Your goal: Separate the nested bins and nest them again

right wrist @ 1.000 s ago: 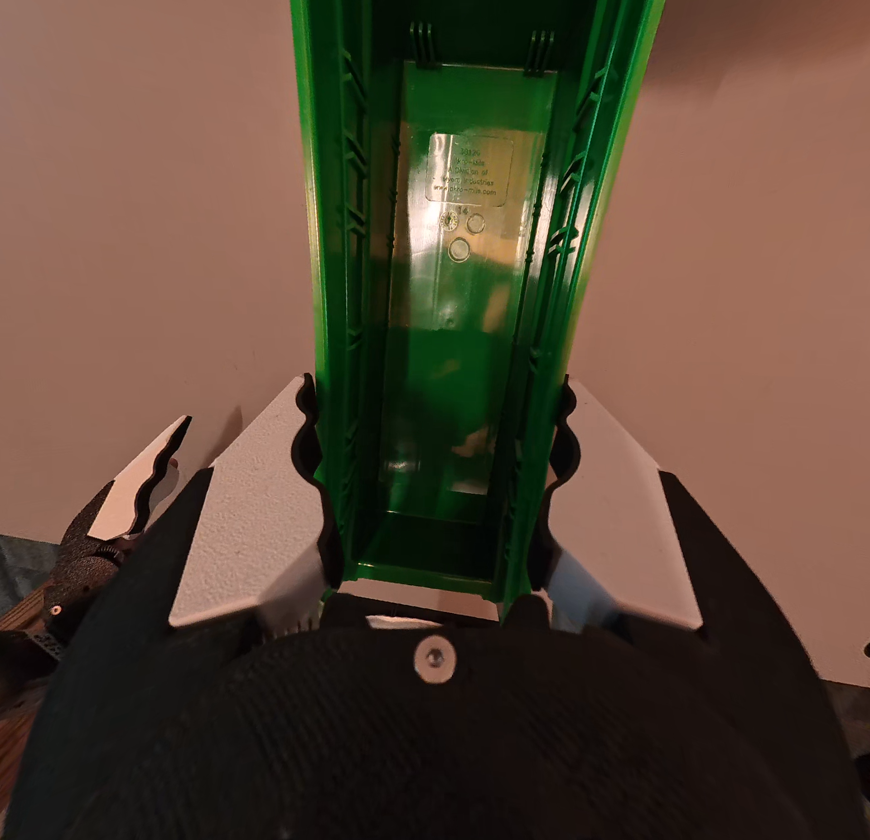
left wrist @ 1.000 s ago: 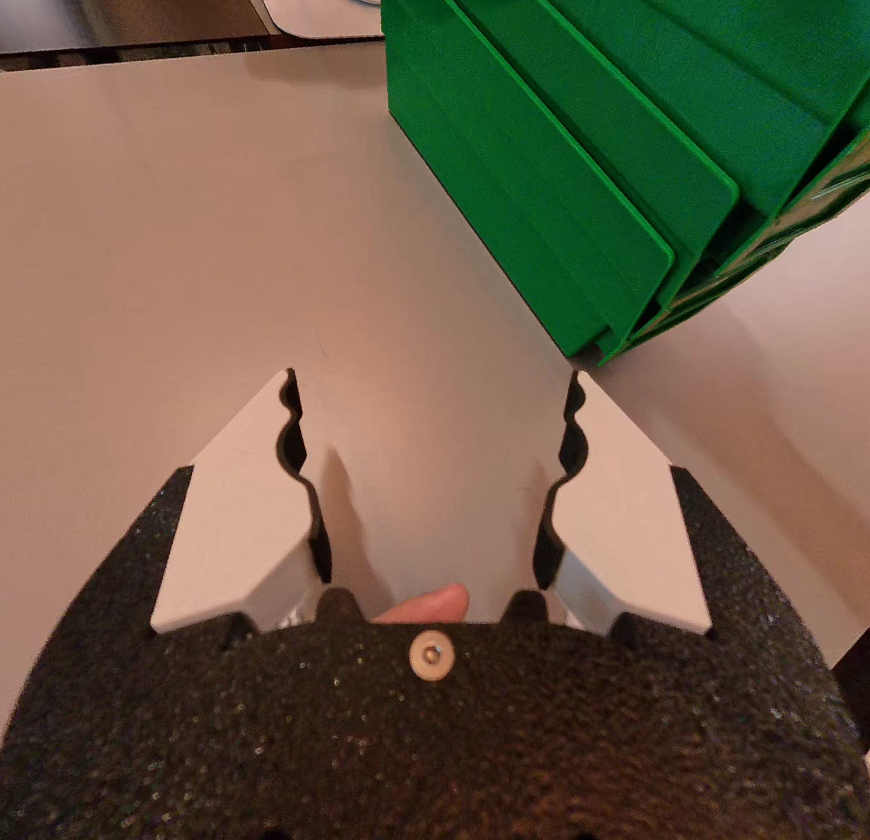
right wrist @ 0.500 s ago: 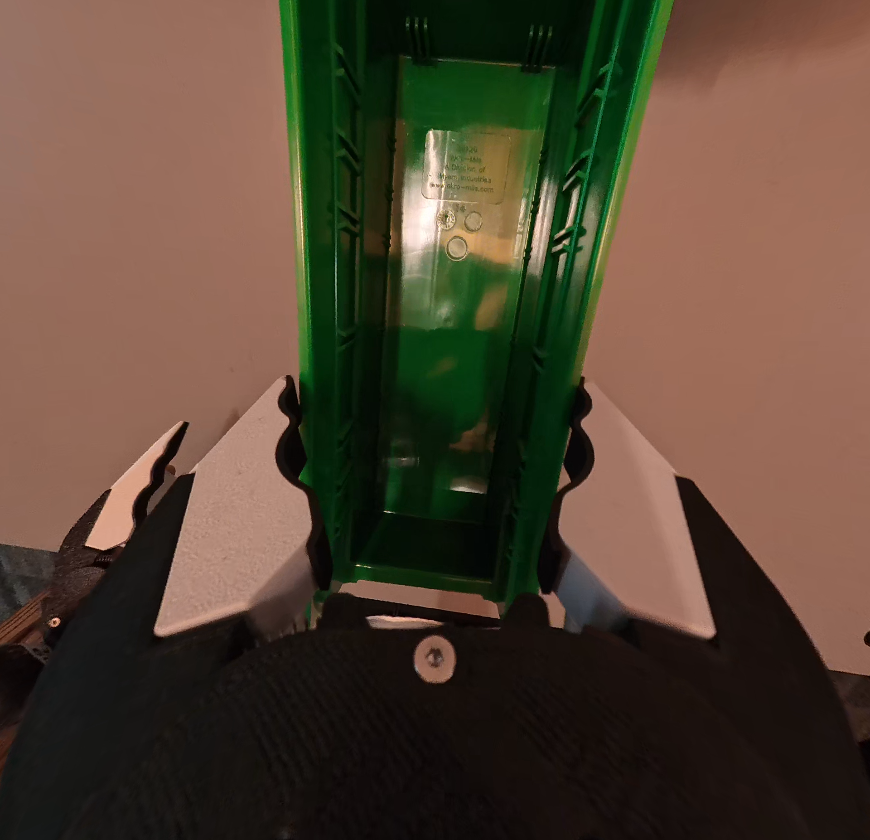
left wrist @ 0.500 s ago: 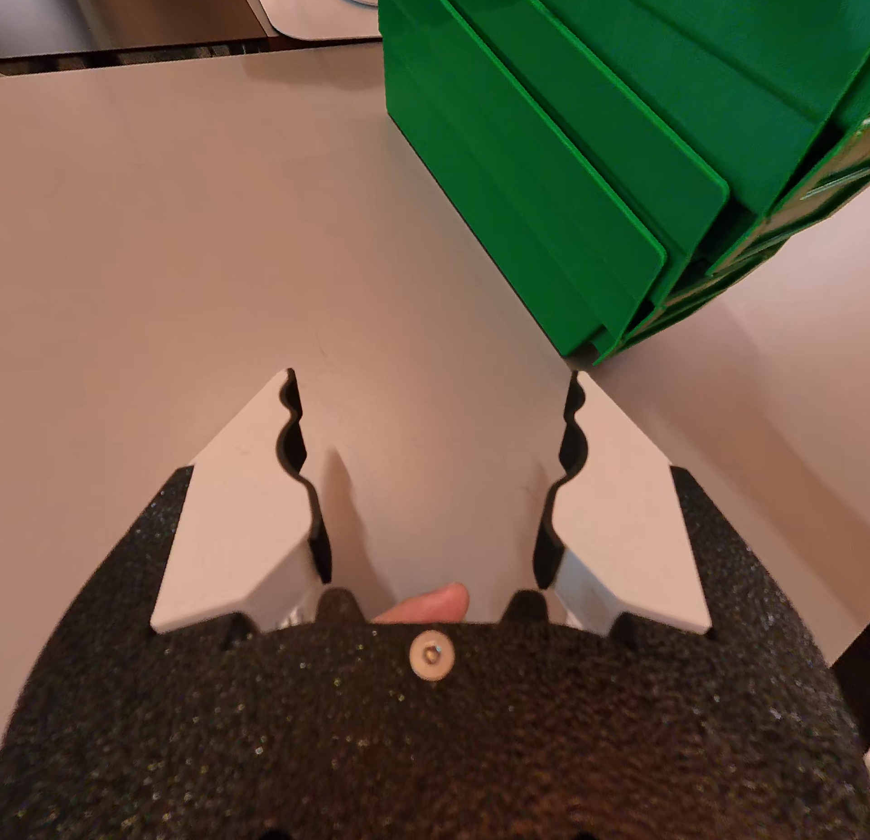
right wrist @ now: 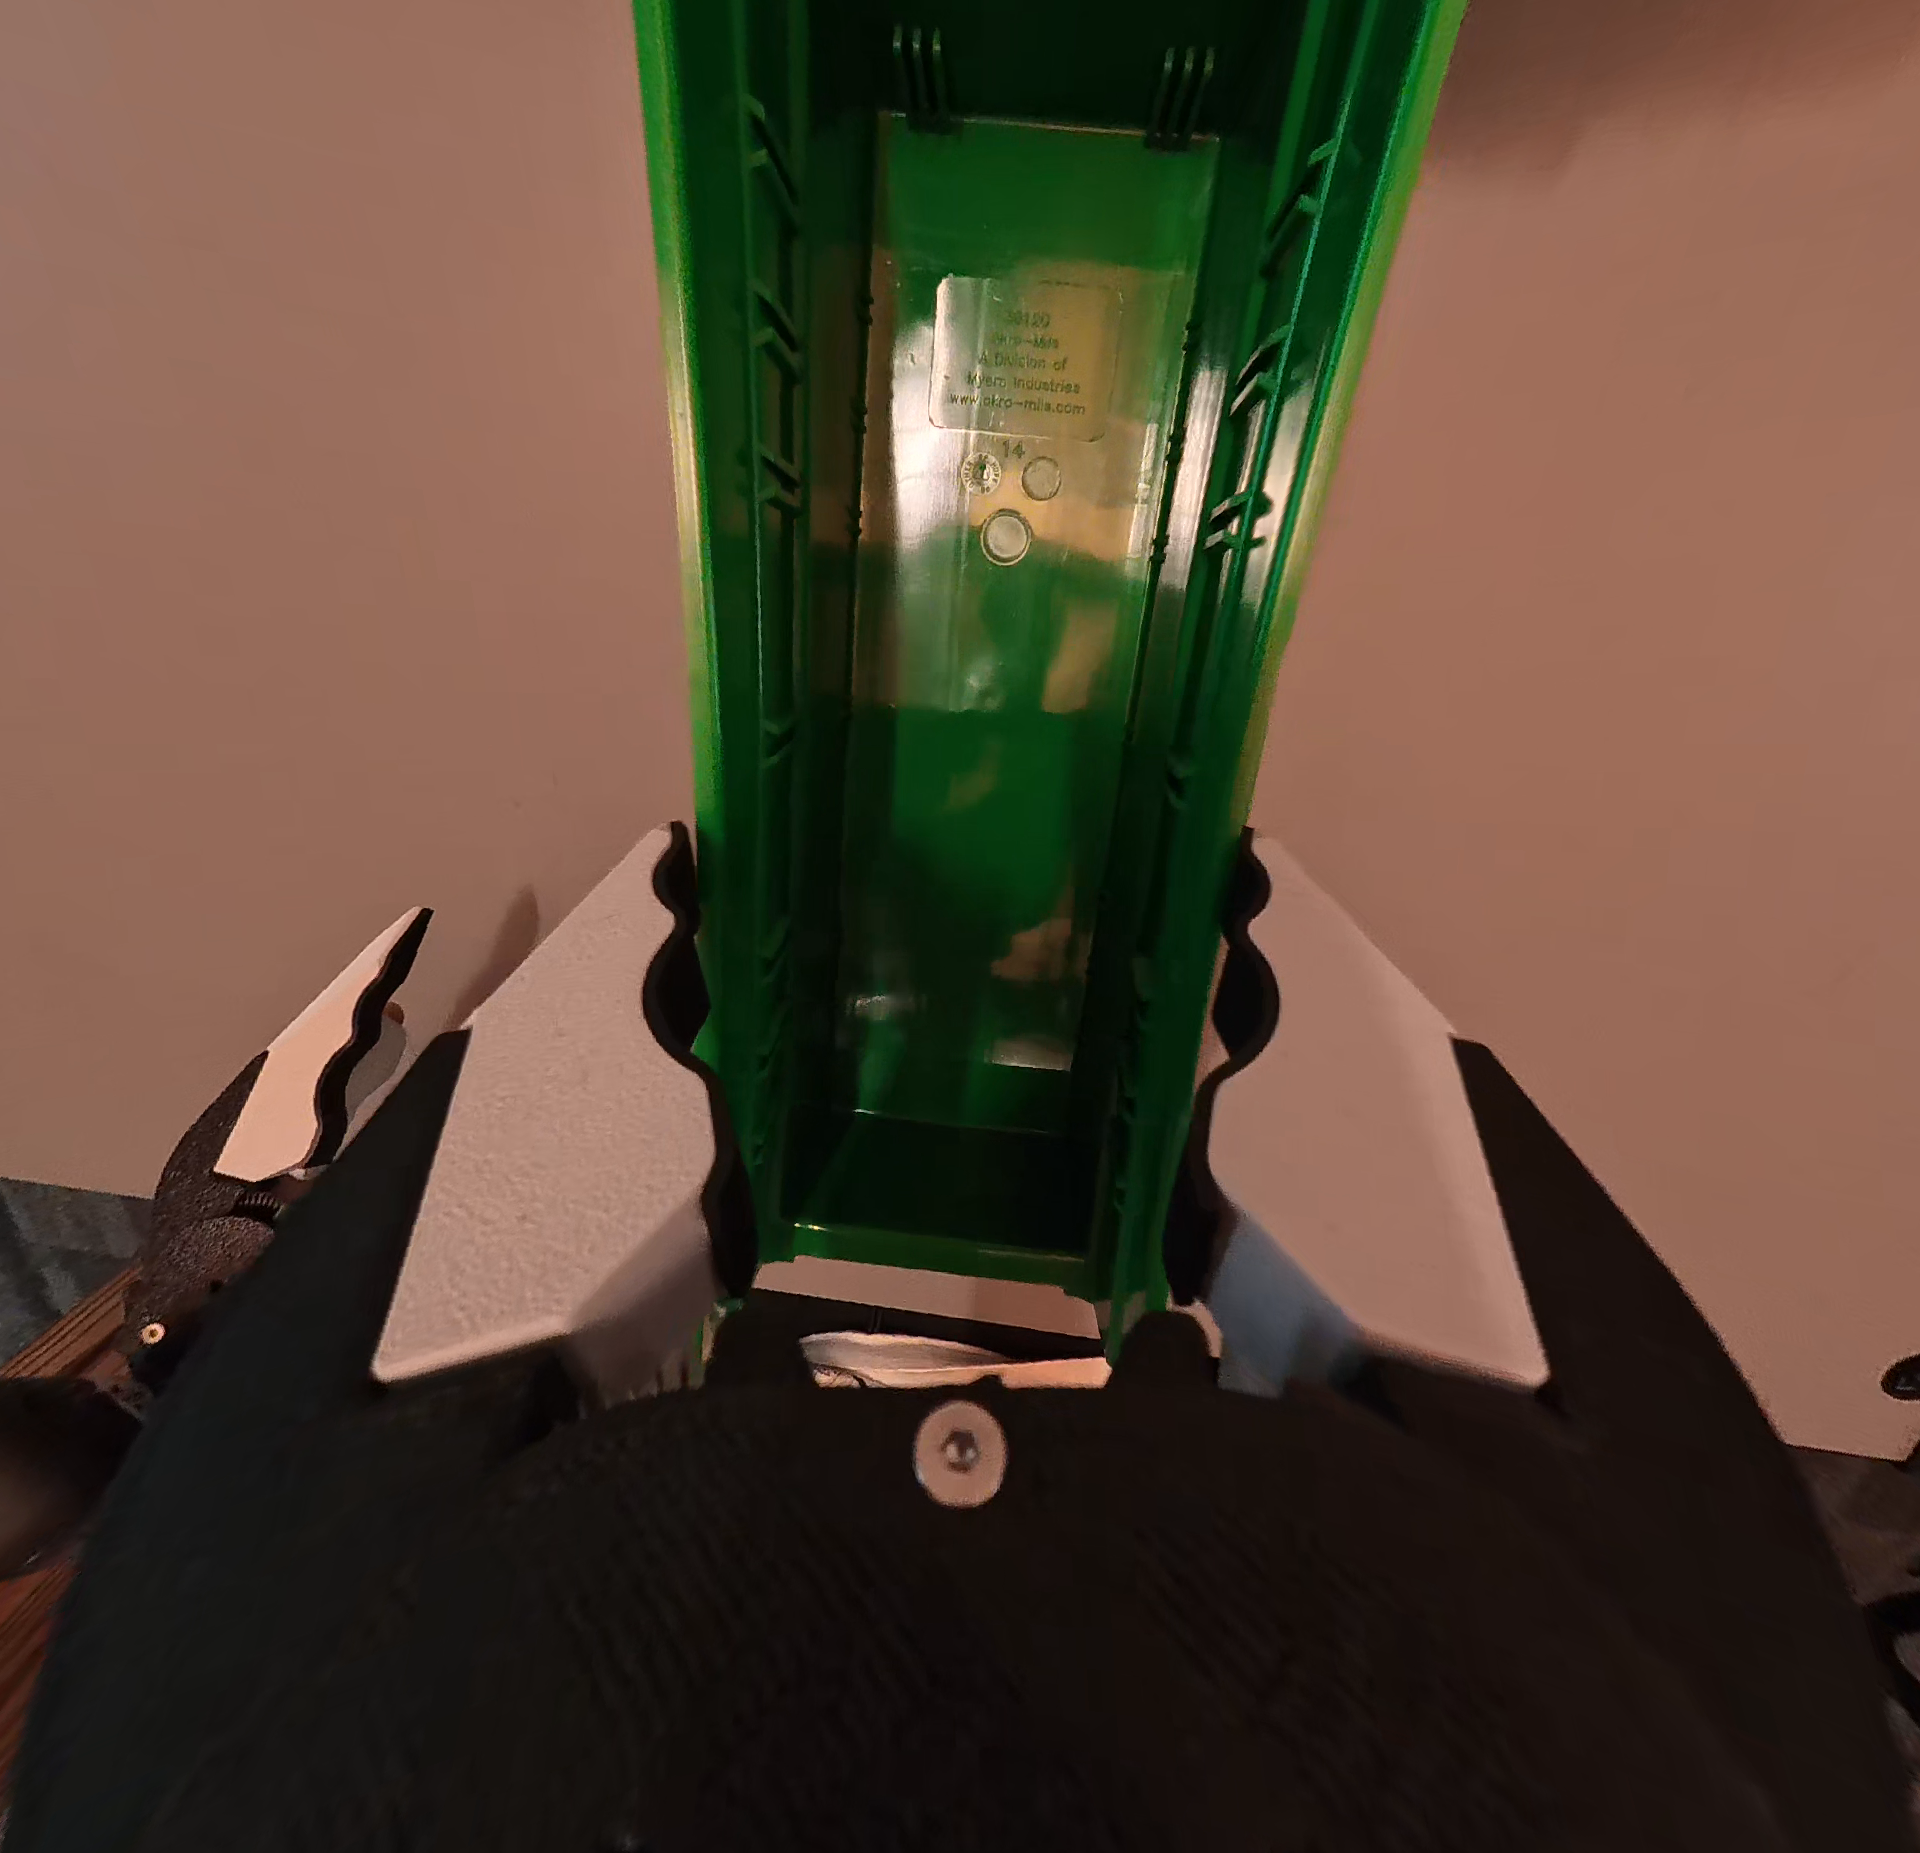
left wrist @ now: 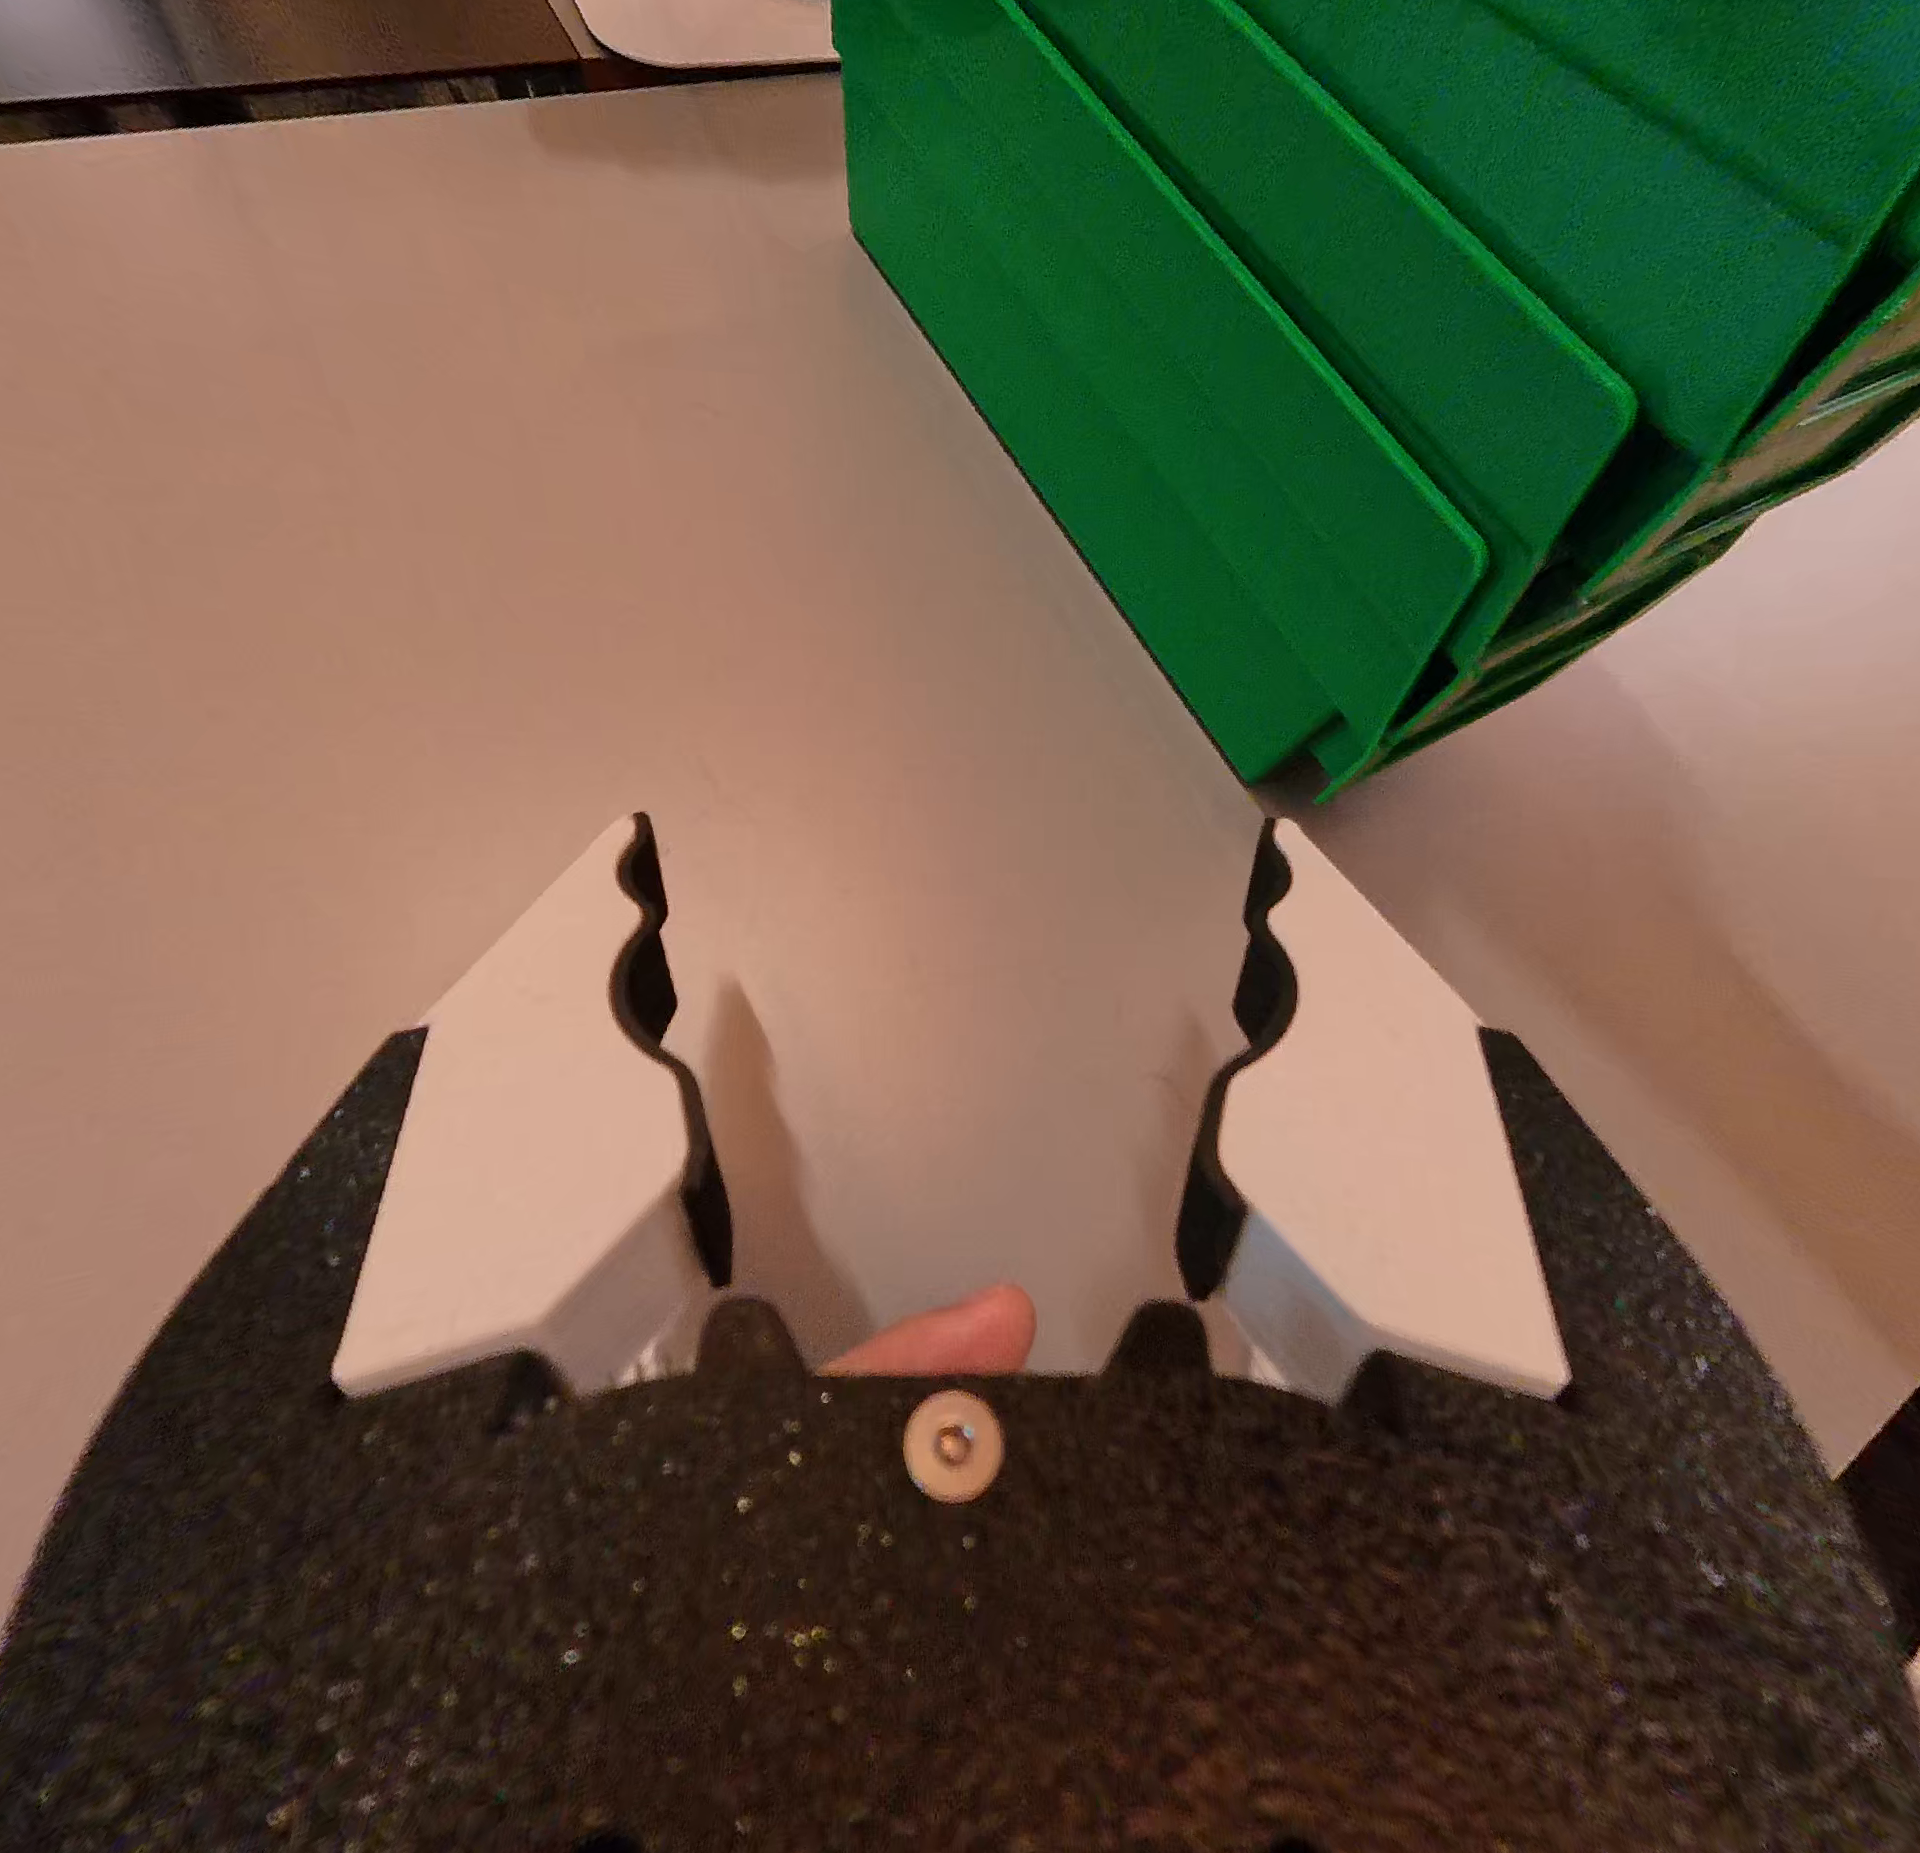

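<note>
Several nested green bins (left wrist: 1195,349) stand stacked on the beige table (left wrist: 416,556), at the upper right of the left wrist view. My left gripper (left wrist: 951,827) is open and empty, low over the table; its right fingertip (left wrist: 1273,847) is just below the stack's near corner. In the right wrist view I look down into the top bin (right wrist: 1018,660), long and narrow, with a clear label on its floor. My right gripper (right wrist: 961,847) is shut on the bin, one pad against each long side wall near its near end.
The left gripper's fingertip (right wrist: 343,1034) shows at the lower left of the right wrist view. The table's far edge (left wrist: 312,115) has a dark surface behind it. The near table edge and dark floor (right wrist: 62,1232) lie below the grippers.
The right gripper's jaws widened a little half a second ago and have closed back onto the bin's sides. The stack wobbled slightly in the left view. The left gripper has not moved.
</note>
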